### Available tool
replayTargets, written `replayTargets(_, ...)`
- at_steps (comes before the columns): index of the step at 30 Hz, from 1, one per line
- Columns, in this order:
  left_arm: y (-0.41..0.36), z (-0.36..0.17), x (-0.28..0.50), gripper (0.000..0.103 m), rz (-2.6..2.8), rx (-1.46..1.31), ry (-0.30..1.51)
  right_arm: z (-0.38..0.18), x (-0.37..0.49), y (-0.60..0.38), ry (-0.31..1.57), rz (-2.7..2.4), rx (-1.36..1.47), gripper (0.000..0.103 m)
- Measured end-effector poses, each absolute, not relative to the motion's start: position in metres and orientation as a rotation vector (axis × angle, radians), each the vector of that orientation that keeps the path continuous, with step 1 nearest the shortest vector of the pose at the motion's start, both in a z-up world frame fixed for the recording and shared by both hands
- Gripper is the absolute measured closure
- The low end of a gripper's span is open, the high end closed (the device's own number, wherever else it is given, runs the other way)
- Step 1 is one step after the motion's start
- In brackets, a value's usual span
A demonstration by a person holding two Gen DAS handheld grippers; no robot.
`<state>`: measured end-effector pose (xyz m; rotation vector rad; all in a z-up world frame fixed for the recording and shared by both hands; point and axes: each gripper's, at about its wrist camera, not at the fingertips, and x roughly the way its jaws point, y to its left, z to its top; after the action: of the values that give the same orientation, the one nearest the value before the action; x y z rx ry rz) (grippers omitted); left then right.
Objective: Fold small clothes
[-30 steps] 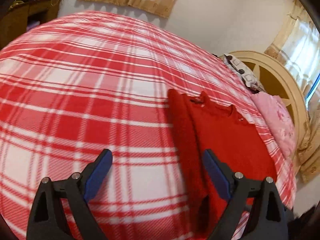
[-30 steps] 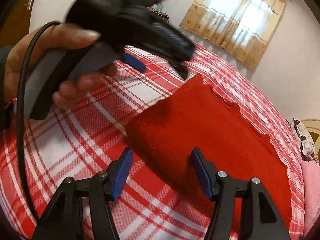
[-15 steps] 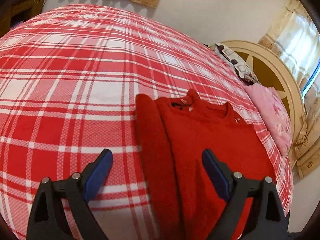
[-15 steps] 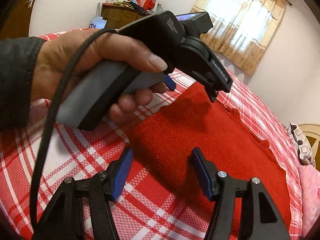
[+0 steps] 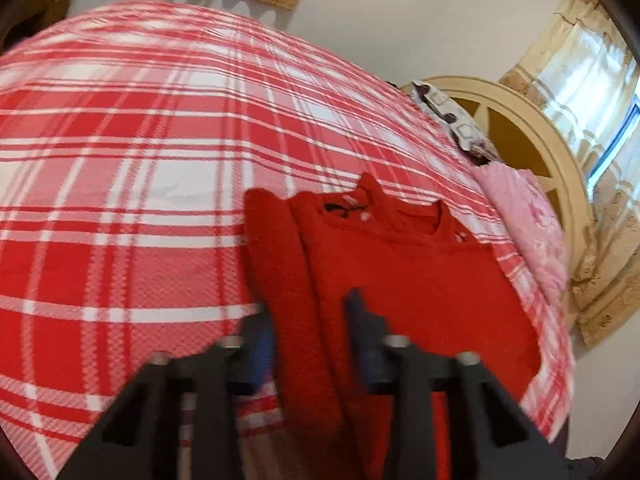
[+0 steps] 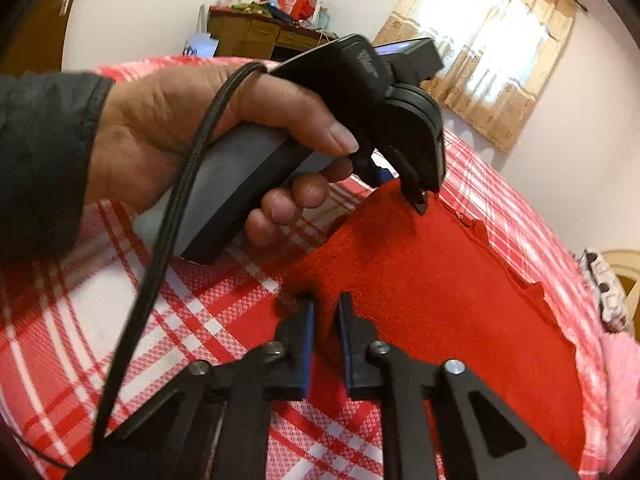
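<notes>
A red knit sweater (image 5: 420, 280) lies flat on the red and white plaid bedspread (image 5: 120, 200), one sleeve folded along its left side. My left gripper (image 5: 310, 324) is closing around that folded sleeve edge, which sits between the blue pads. In the right wrist view the sweater (image 6: 440, 280) fills the middle. My right gripper (image 6: 325, 328) is shut on the sweater's lower corner. The left gripper, held in a hand (image 6: 200, 128), hangs over the sweater's far corner.
A pink cloth (image 5: 528, 224) and a patterned pillow (image 5: 452, 120) lie by the cream headboard (image 5: 540, 136) at the right. A wooden dresser (image 6: 260, 38) with clutter stands by the far wall. Curtained windows (image 6: 488, 52) are behind.
Both grippers were wide open and have closed: the right one on the sweater's lower corner, the left one around the folded sleeve edge. The left gripper moved right onto the sweater.
</notes>
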<state>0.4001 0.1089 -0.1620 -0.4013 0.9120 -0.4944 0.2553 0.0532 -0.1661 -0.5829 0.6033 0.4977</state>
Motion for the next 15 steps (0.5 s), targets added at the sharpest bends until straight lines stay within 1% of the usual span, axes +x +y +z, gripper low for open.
replayTargets(1,0.111,-0.162,0.401,0.086,-0.499,-0.42,0.915,-0.163,0.255,0.051,0.598,0.499,-0.572,0.096)
replayTargets(4,0.117,-0.16,0.402,0.088,-0.513,-0.484,0.927,-0.154,0.25,0.04,0.579,0.5,-0.543,0.096)
replayTargets(8,0.124,-0.157,0.401,0.088,-0.516,-0.571,0.938,-0.146,0.25,0.023,0.587,0.5,-0.481,0.096)
replayTargets(15,0.114,-0.141,0.399,0.088,-0.524,-0.613,0.932,-0.135,0.249,-0.015,0.592,0.483,-0.36,0.097)
